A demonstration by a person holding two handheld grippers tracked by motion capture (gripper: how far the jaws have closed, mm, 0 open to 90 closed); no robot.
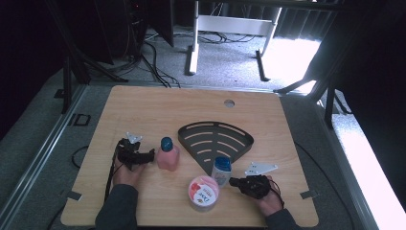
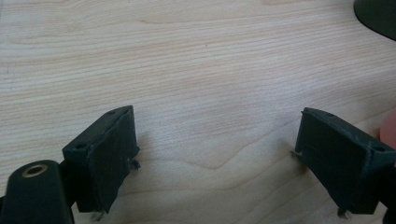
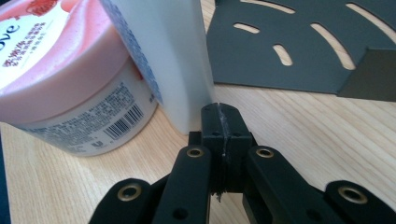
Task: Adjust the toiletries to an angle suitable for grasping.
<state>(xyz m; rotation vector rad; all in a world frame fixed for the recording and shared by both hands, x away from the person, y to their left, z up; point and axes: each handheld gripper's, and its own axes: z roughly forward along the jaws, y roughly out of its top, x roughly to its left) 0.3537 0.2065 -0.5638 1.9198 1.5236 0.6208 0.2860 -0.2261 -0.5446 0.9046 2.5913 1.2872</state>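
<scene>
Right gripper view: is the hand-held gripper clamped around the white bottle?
No, the right hand-held gripper has its jaws shut on each other with nothing between, its tip just at the base of the white bottle.

White bottle (image 1: 221,171) with a blue cap stands upright near the desk's (image 1: 143,103) front edge, right of centre, just beside a pink-lidded Dove tub (image 1: 203,192), closer to that edge.

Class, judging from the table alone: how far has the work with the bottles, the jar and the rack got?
Done: nothing yet; the black rack holds nothing. In hand: the shut right gripper sits against the white bottle, beside the pink jar; the open left gripper faces the pink bottle. Left: probably moving all three onto the rack.
</scene>
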